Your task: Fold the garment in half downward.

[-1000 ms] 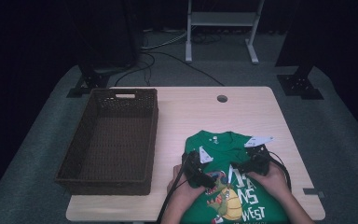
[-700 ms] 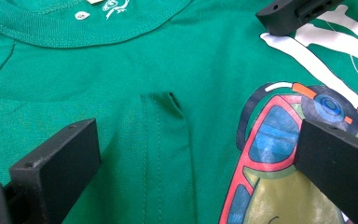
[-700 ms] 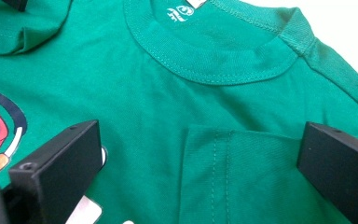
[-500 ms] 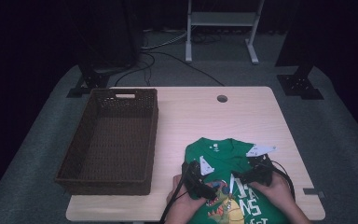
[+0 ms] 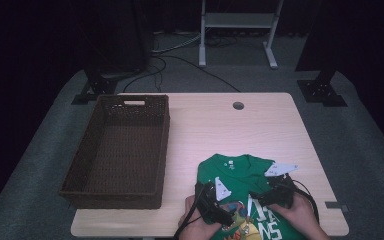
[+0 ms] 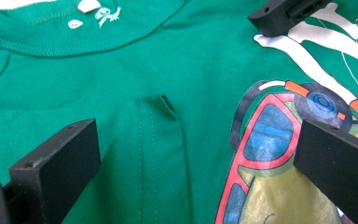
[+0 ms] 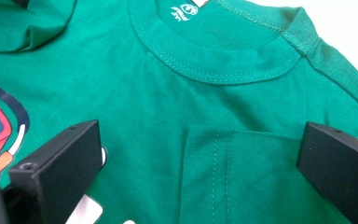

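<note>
A green T-shirt (image 5: 240, 172) with a cartoon print lies flat at the table's near right, collar pointing away from me. Its sleeves are folded inward over the chest. My left gripper (image 5: 215, 202) hovers open over the shirt's left side; between its jaws I see a folded sleeve hem (image 6: 156, 121) and the printed sunglasses (image 6: 265, 135). My right gripper (image 5: 275, 192) is open over the shirt's right side, its jaws straddling the other folded sleeve (image 7: 242, 172) just below the collar (image 7: 214, 51). Neither holds any fabric.
A dark wicker basket (image 5: 80, 175) stands empty on the table's left half. The light wooden table (image 5: 230, 130) has a cable hole (image 5: 238, 105) near its far edge. Stands and cables sit on the floor beyond.
Both grippers and the shirt have shifted toward the table's near edge; more of the shirt's lower part now lies past the front edge.
</note>
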Available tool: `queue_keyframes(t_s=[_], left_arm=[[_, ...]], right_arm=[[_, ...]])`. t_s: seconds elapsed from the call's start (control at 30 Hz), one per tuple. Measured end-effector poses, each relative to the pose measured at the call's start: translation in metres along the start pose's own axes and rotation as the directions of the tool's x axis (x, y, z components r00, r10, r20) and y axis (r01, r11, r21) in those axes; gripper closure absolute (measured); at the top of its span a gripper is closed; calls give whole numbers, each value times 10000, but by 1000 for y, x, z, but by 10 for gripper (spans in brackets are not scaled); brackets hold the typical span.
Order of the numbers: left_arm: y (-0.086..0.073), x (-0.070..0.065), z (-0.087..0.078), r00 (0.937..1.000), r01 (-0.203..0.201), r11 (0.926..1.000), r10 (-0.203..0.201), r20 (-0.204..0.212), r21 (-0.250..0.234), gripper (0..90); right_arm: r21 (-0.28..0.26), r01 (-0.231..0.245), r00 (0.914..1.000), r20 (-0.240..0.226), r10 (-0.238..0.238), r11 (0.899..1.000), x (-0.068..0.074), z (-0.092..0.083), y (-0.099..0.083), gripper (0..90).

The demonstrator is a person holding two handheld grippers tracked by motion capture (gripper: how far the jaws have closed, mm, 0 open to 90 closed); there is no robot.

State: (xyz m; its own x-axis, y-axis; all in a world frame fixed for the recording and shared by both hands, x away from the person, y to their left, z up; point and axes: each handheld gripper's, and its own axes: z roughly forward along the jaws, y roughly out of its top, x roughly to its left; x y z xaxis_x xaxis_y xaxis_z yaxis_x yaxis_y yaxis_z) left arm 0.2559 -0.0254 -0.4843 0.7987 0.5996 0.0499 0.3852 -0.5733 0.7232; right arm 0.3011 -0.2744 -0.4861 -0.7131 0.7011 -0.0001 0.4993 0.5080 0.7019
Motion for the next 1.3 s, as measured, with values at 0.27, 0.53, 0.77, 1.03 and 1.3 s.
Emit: queue_keyframes(t_s=[0.27, 0.53, 0.77, 1.03, 1.3], left_arm=[[6, 8, -6, 9998, 126, 9998, -124, 162, -150, 0], [14, 17, -11, 9998, 75, 9996, -71, 178, -268, 0], [20, 29, -11, 9994, 237, 9980, -223, 255, -580, 0], [27, 44, -13, 9998, 203, 9967, -202, 14, -788, 0], [33, 61, -12, 9998, 136, 9943, -147, -102, -1058, 0]], right_arm=[[8, 25, 10000, -76, -25, 10000, 5, -5, -5, 0], [12, 87, 9999, -135, -87, 10000, 7, -7, -7, 0], [27, 178, 9997, -190, -178, 9998, 9, -9, -9, 0], [60, 235, 9993, -287, -233, 9997, 11, -12, -12, 0], [52, 290, 9990, -333, -288, 9996, 11, -15, -15, 0]])
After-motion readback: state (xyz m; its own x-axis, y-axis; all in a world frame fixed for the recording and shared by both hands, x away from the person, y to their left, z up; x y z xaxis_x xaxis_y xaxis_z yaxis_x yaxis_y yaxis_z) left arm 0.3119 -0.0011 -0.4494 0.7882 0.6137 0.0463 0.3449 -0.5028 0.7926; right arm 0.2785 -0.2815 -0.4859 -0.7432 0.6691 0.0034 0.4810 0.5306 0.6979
